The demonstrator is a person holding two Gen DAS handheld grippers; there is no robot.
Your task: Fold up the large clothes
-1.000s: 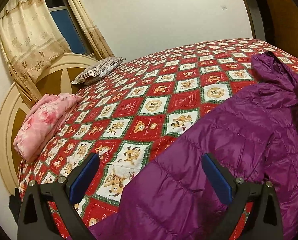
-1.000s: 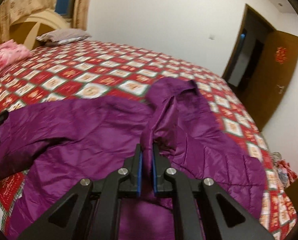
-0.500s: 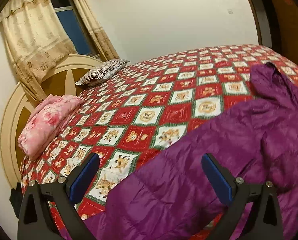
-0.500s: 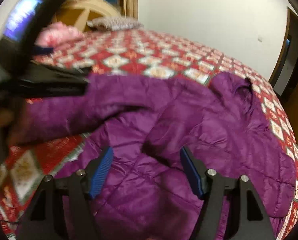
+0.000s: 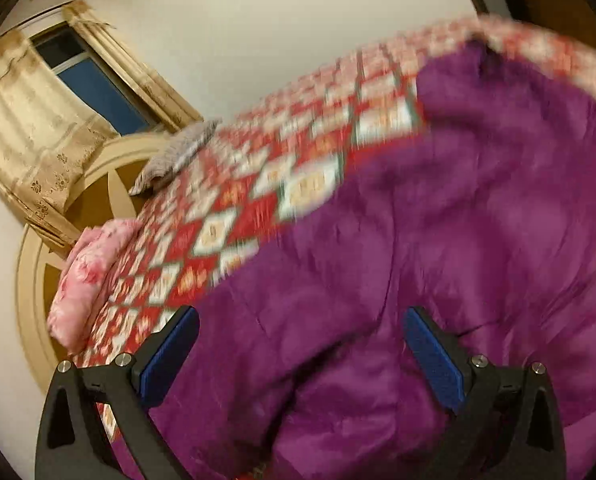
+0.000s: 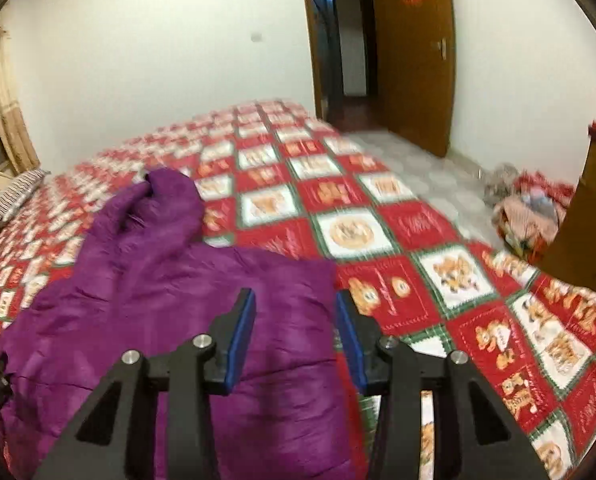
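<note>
Most of the folding is ahead of you: the quilted purple puffer jacket point(image 6: 170, 300) lies loosely spread on the red patchwork bedspread point(image 6: 377, 216). Your left gripper point(image 5: 298, 356) hangs spread wide above it; your right gripper point(image 6: 296, 336) is closing, pinching nothing.

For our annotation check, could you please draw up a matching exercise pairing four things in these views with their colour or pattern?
Things:
1. jacket
2. pillow
3. folded bedding
4. gripper pads

Colours or patterns:
A. blue
B. pink floral
C. purple
D. striped

Pairs: 1-C, 2-D, 3-B, 4-A
</note>
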